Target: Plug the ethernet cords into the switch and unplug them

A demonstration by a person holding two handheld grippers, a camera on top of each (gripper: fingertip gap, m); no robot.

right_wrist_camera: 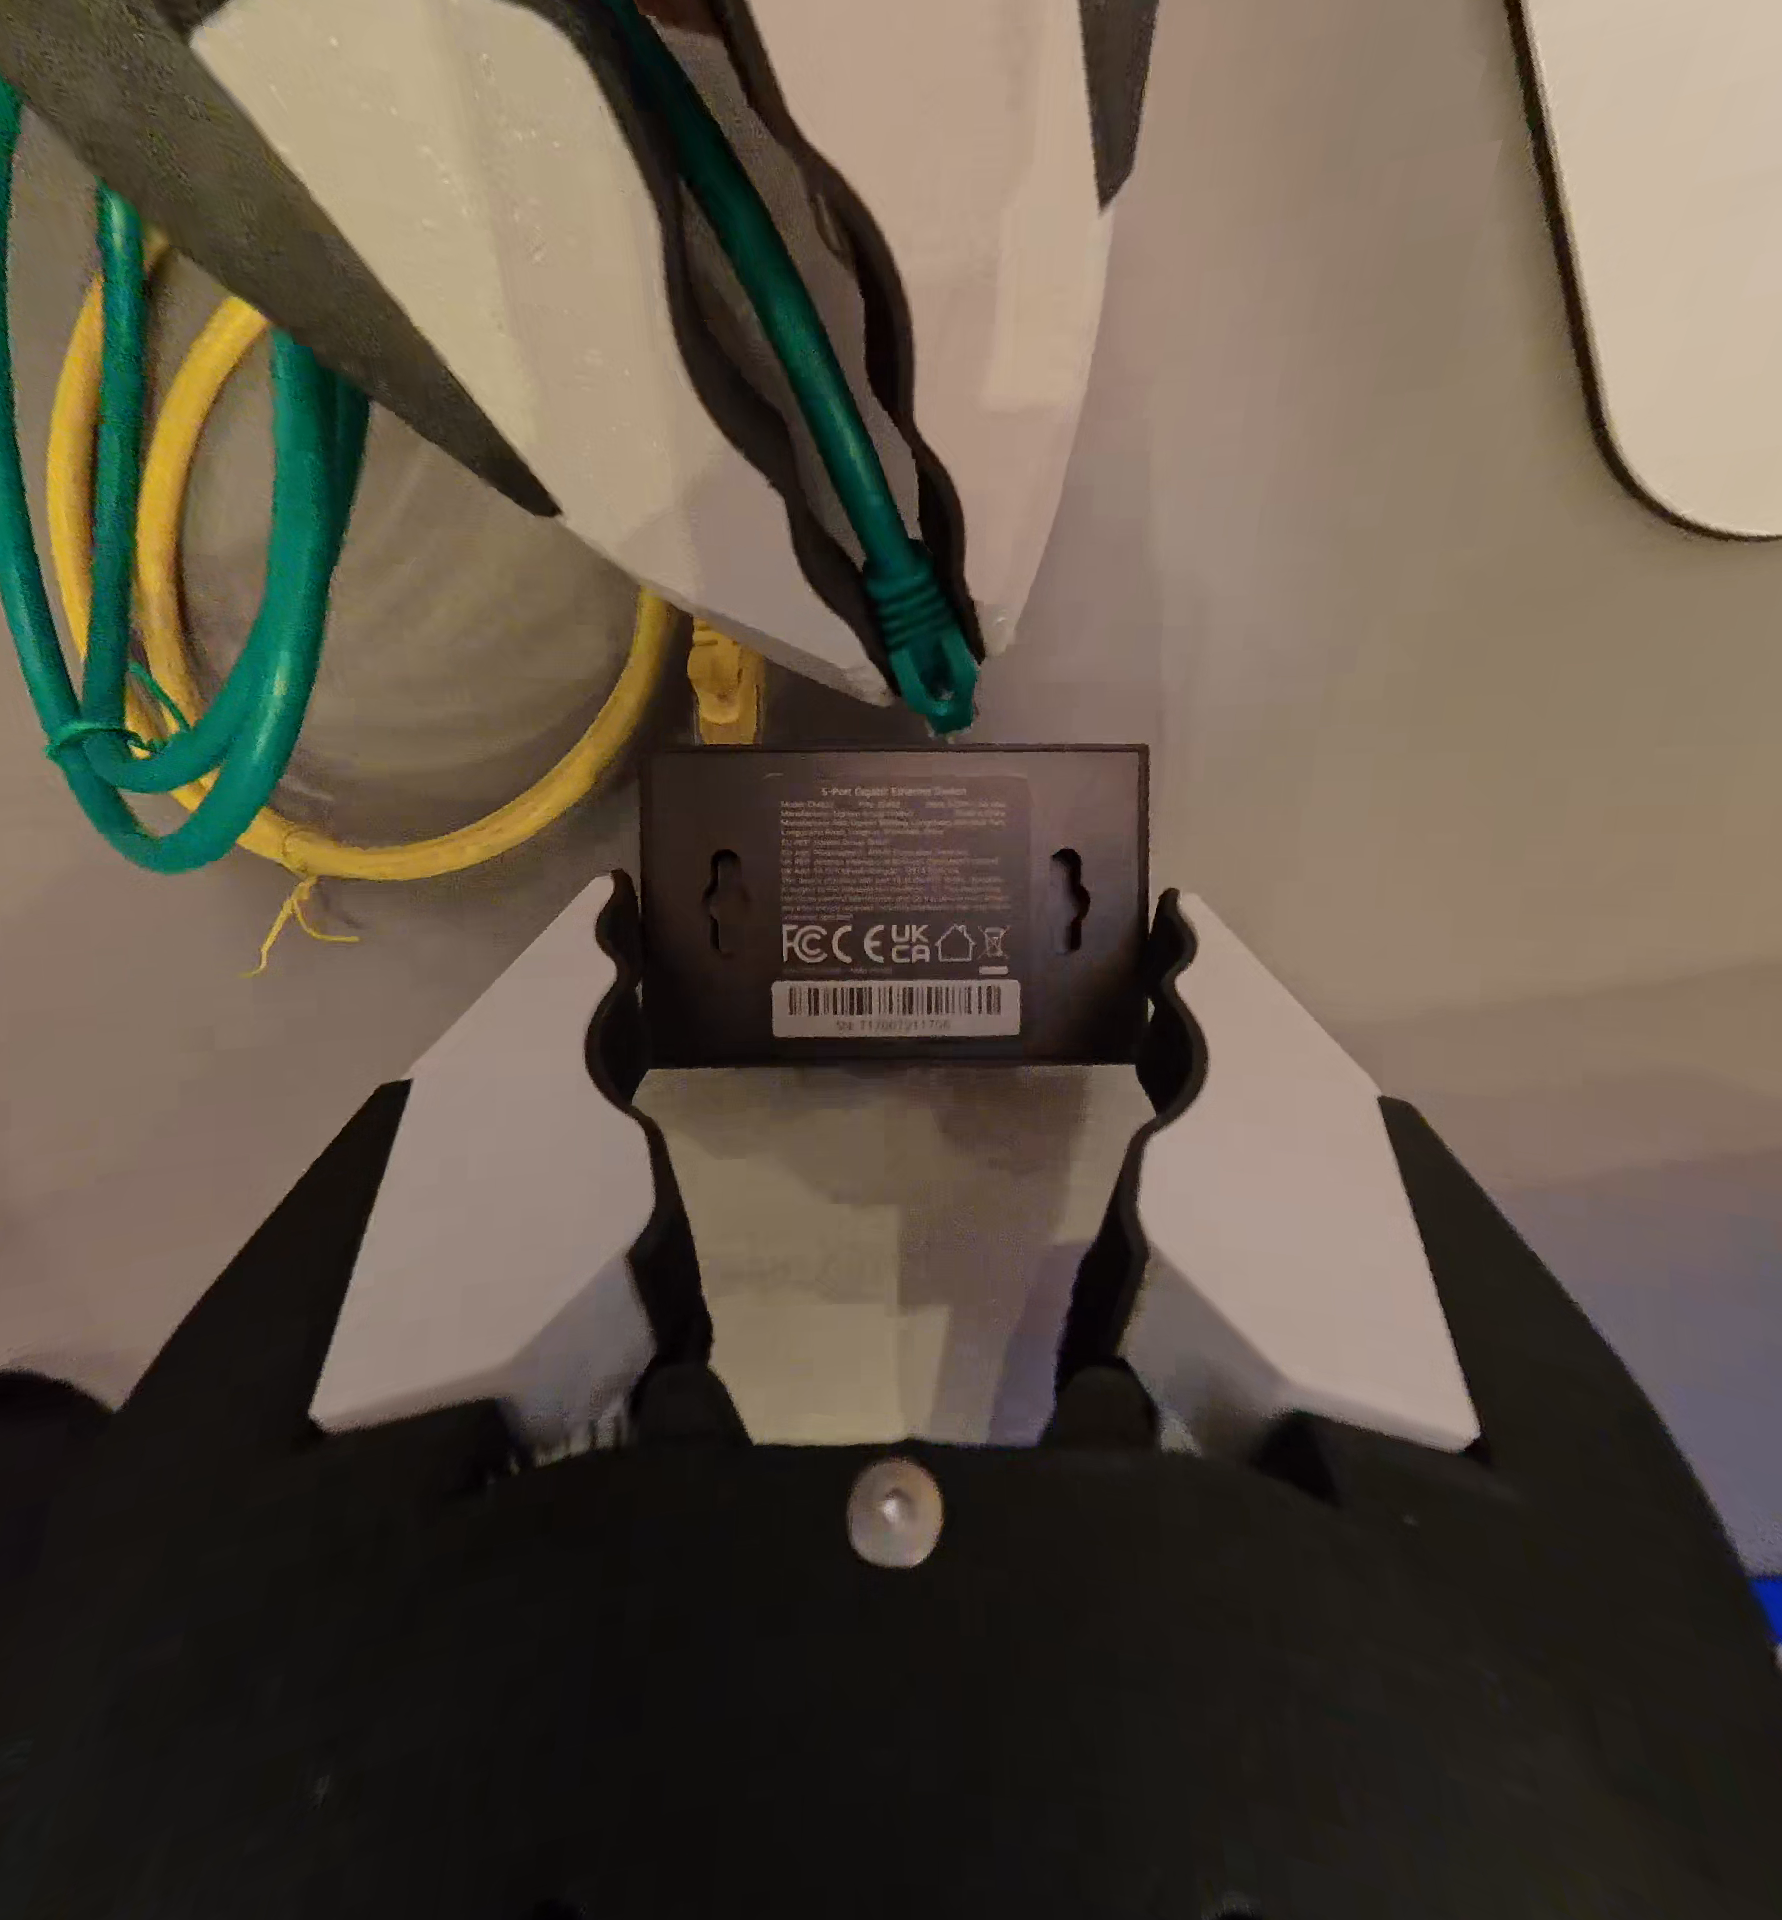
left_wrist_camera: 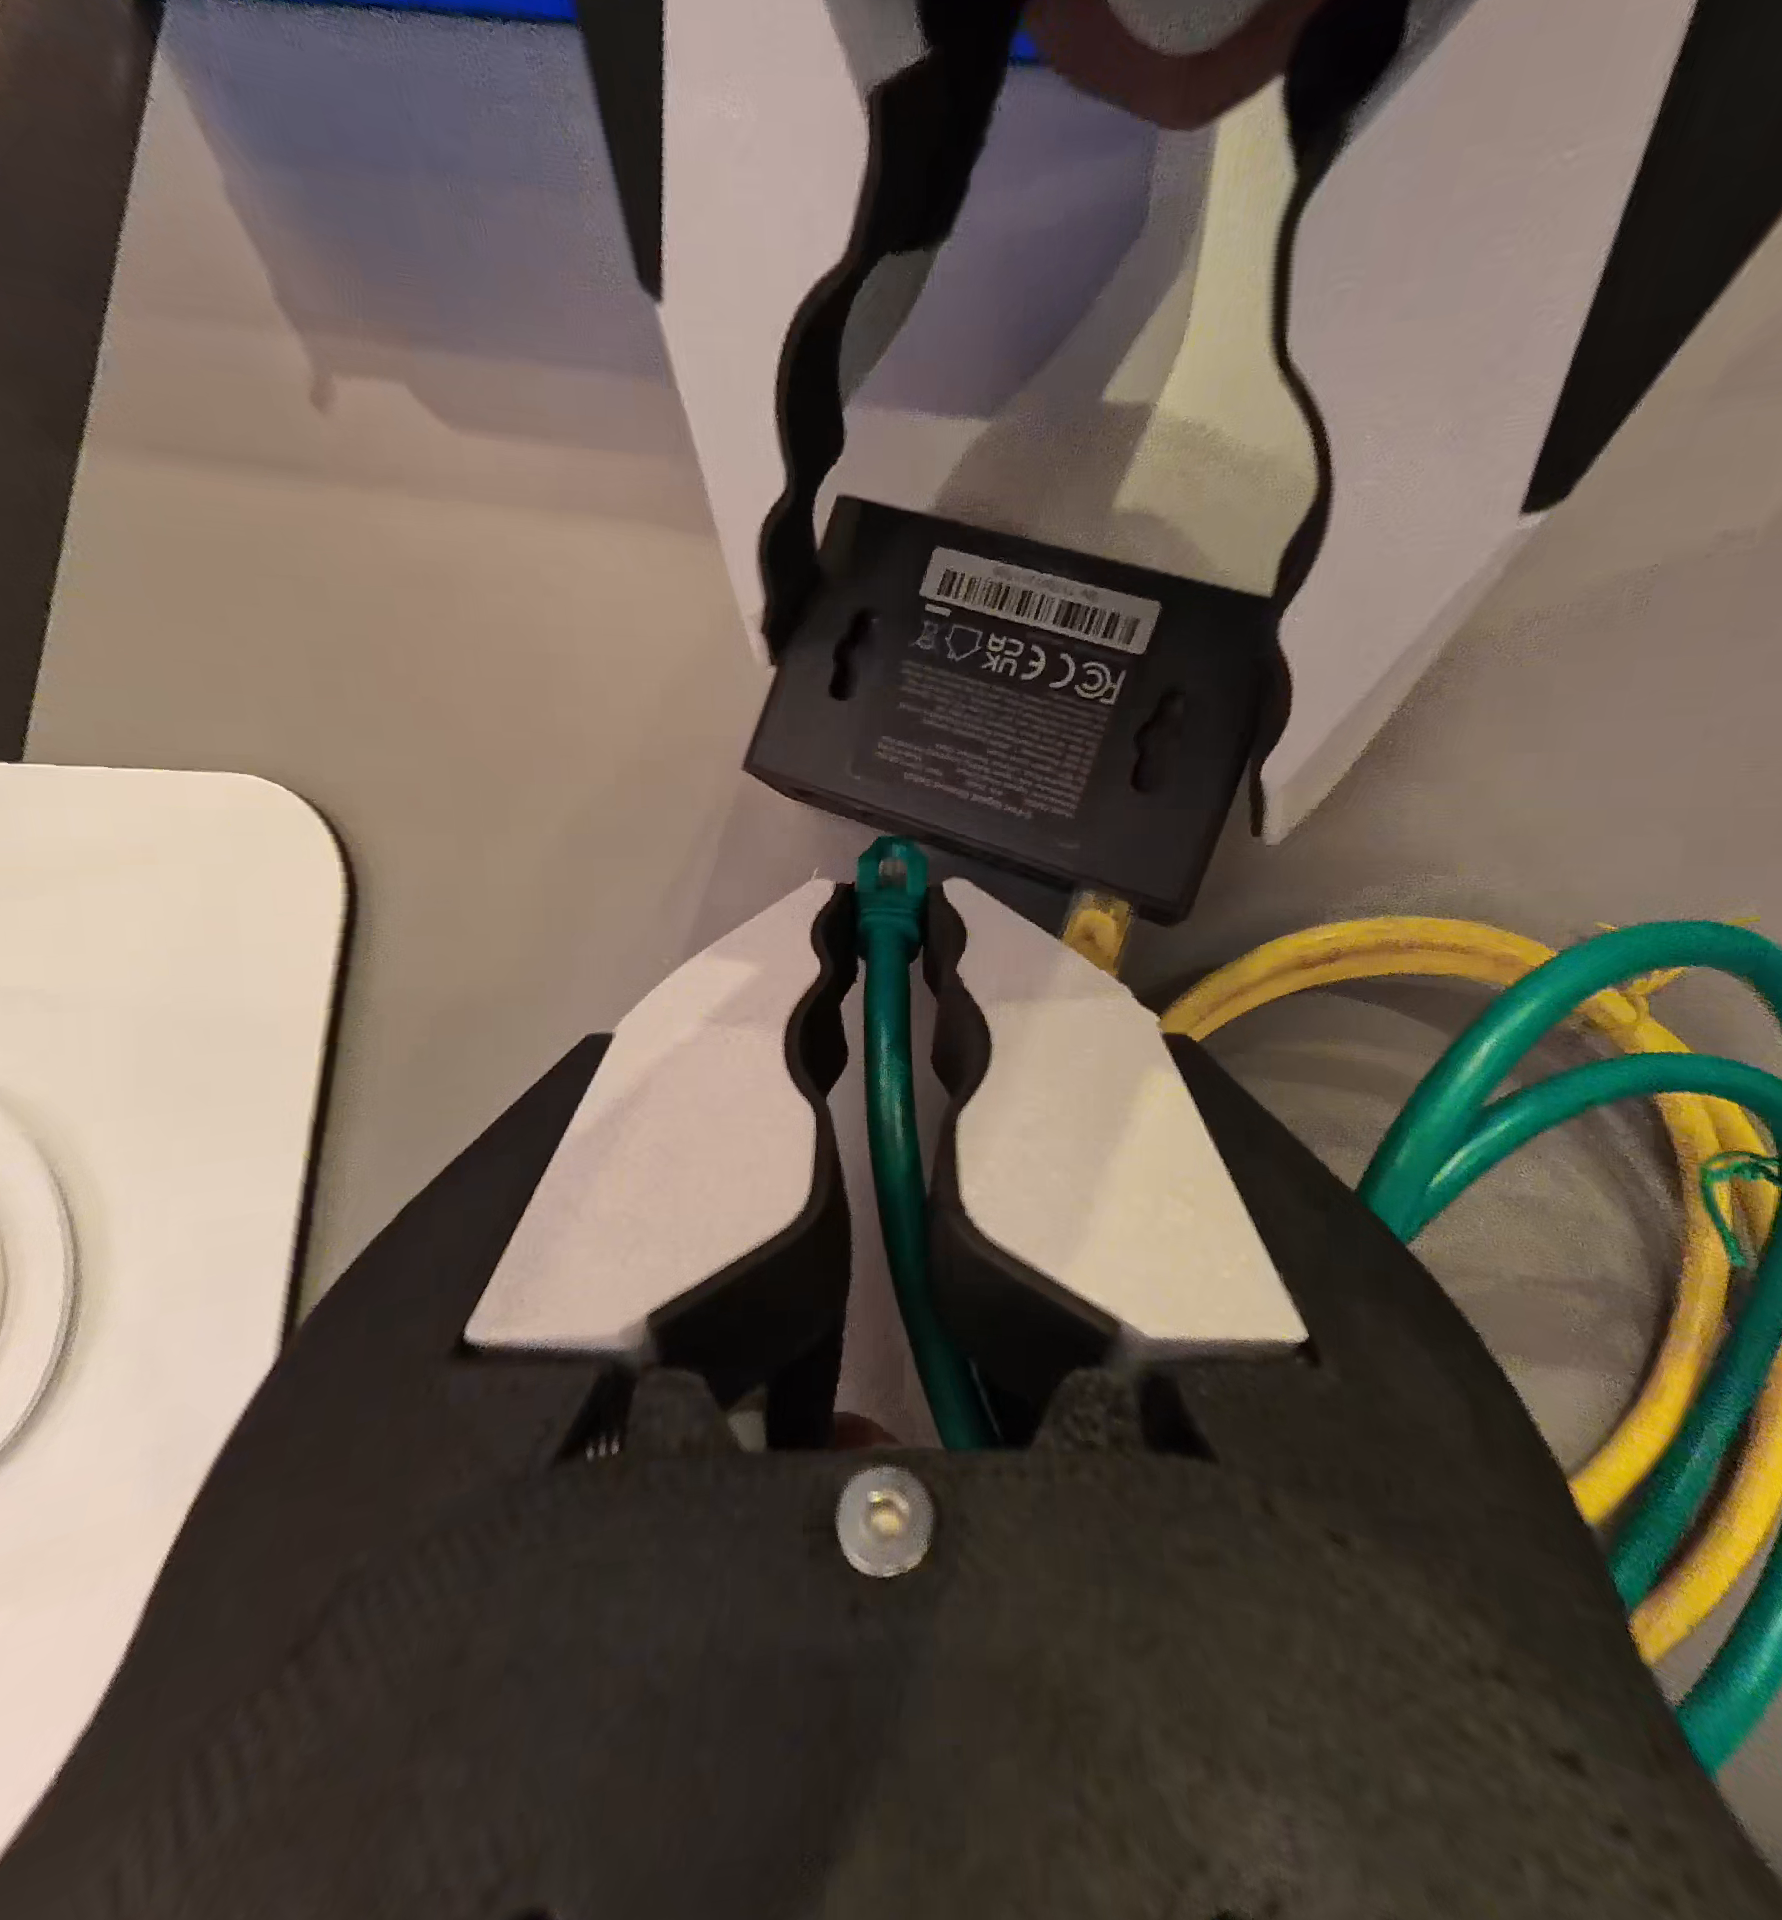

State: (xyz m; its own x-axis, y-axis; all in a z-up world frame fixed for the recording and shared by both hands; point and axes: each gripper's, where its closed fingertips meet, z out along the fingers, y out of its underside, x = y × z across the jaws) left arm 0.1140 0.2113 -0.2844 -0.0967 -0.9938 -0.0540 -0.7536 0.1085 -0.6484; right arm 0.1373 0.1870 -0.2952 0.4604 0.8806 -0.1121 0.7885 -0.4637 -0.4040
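We see our left gripper (left_wrist_camera: pixel 887 914) pinching the green cord (left_wrist_camera: pixel 892 1143) at frame centre, plug just short of the switch (right_wrist_camera: pixel 892 904) (underside up), which our right gripper (right_wrist_camera: pixel 892 966) clamps; the yellow cord (left_wrist_camera: pixel 1100 930) sits plugged in.

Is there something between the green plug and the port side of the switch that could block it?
Nothing visible does. The green plug, held by the left gripper, sits just before the black switch. The yellow plug sits to one side.

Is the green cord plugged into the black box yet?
Not fully, it seems. The green cord's plug sits at the switch edge, most of it still showing, held by the left tongs. The yellow cord is in.
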